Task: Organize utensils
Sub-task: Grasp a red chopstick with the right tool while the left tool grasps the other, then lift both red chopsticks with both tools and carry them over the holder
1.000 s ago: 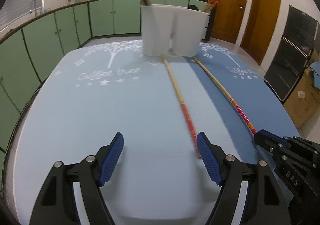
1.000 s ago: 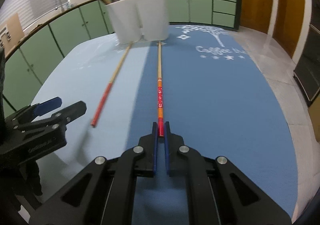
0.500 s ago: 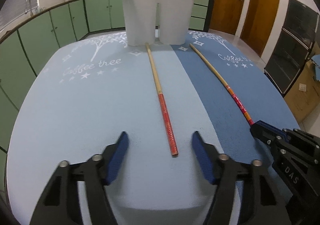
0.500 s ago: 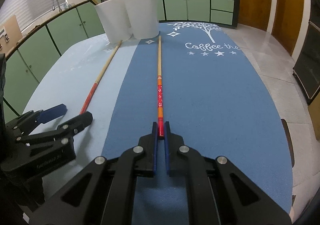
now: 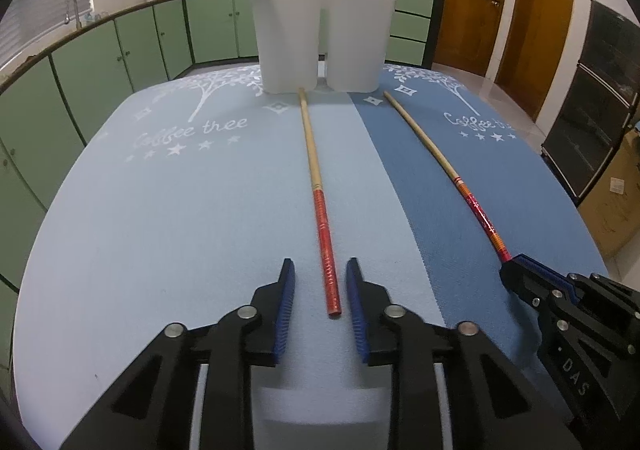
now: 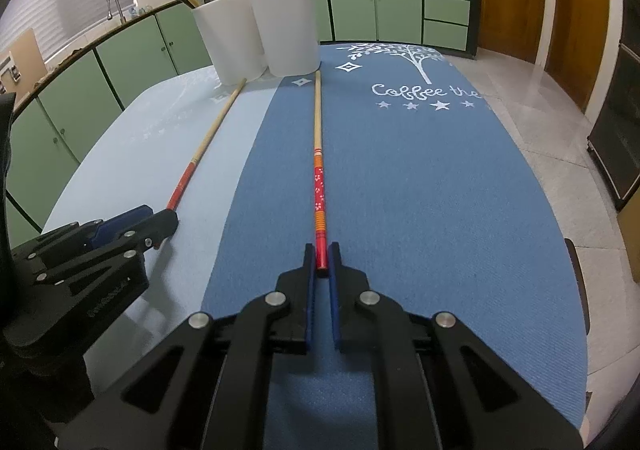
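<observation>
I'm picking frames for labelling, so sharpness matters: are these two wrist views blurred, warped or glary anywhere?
Left wrist view: sharp; fisheye bows the counter line and the chopstick on the dark blue mat; dark vignette in the corners. Right wrist view: also sharp, same barrel warp, with a pale sheen on the floor tiles; the held chopstick reads clearly.

My left gripper sits low over the table mat, its jaws parted, one on each side of the red end of a chopstick without touching it. My right gripper, further right on the same mat, has its pads pinched on the red tip of a second chopstick.
</observation>
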Tool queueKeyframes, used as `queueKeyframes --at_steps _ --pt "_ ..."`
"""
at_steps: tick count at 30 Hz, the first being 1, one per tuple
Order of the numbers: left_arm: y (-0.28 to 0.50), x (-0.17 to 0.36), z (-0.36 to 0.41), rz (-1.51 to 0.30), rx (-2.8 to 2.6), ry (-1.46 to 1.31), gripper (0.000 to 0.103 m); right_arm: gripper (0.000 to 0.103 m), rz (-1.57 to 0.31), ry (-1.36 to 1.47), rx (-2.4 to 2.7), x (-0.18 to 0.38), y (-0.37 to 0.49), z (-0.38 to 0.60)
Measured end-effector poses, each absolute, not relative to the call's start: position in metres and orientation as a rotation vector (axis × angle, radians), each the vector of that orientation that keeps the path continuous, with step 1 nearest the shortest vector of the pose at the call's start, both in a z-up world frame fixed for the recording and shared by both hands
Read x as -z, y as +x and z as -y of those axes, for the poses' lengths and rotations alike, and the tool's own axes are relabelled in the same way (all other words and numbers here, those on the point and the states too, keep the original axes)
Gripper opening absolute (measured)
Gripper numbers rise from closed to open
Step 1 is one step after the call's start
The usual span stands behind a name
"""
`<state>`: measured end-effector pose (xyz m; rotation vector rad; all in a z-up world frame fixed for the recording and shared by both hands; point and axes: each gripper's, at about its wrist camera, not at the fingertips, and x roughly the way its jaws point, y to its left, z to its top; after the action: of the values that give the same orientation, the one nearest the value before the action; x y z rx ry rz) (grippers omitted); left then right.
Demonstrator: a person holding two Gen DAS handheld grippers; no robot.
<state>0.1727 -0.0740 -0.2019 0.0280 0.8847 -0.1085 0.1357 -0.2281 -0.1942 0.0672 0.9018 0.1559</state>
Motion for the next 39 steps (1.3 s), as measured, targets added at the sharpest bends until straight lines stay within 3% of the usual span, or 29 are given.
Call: queueKeyframes --at_steps 3,8,22,39 --pt "0.173 0.203 0.077 -0.884 0.093 0.045 0.028 0.007 -0.902 0.090 -0.166 0.195 0.136 0.231" --pt "0.174 0.203 0.080 -0.886 0.074 0.065 0.006 0.007 -0.903 0.111 -0.176 0.196 0.137 0.234" --pt "0.163 0.187 0.068 -0.870 0.076 0.039 0.006 0.005 -0.893 0.111 -0.173 0.191 0.134 0.236" --pt "0.143 0.126 0.057 -0.798 0.131 0.060 0.006 0.005 -0.793 0.067 -0.188 0.137 0.116 0.235"
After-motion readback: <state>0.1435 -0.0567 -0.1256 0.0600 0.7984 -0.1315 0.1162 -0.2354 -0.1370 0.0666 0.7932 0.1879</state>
